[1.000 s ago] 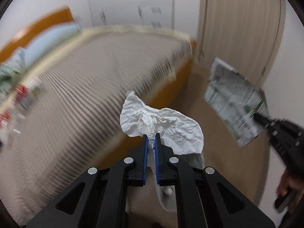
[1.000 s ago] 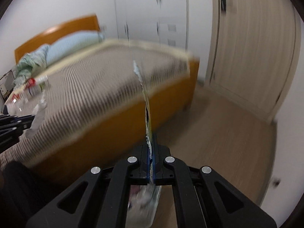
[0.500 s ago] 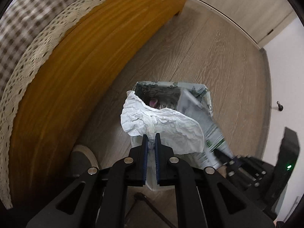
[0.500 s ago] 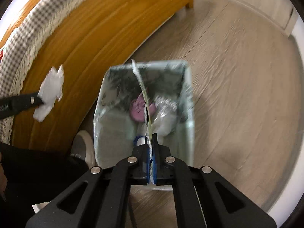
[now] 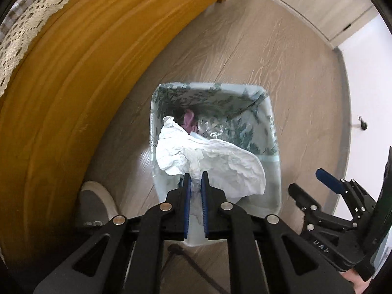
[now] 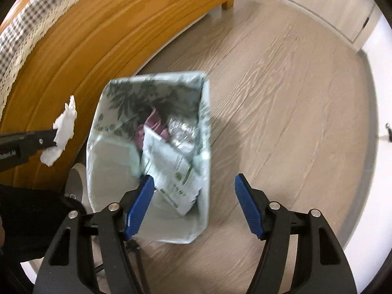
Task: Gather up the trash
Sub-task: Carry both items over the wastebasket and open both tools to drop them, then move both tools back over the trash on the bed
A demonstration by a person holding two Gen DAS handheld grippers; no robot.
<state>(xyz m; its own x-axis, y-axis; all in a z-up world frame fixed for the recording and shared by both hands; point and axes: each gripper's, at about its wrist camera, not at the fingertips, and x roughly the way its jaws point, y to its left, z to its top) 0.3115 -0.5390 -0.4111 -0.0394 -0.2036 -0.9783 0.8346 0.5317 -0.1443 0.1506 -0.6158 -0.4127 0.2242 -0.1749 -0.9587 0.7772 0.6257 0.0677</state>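
Observation:
A pale bin with a leaf-print liner (image 5: 274, 132) (image 6: 205, 112) stands on the wood floor beside the bed. My left gripper (image 5: 195, 178) is shut on a crumpled white tissue (image 5: 215, 161) and holds it over the bin's near-left rim; the tissue also shows in the right wrist view (image 6: 62, 129). My right gripper (image 6: 194, 183) is open and empty above the bin's near edge. A white and green printed wrapper (image 6: 171, 169) lies inside the bin on a purple item (image 6: 152, 125) and clear plastic (image 6: 181, 129).
The orange wooden bed side (image 5: 73, 73) (image 6: 110, 24) with a checked cover and lace edge runs along the left. A grey slipper (image 5: 94, 205) sits by the bin. Closet doors (image 6: 318, 0) stand at the far right. A dark cable (image 5: 186, 257) lies on the floor.
My right gripper has opened and let go of the printed wrapper, which now lies in the bin. Both grippers came down closer over the bin. The left still holds the tissue.

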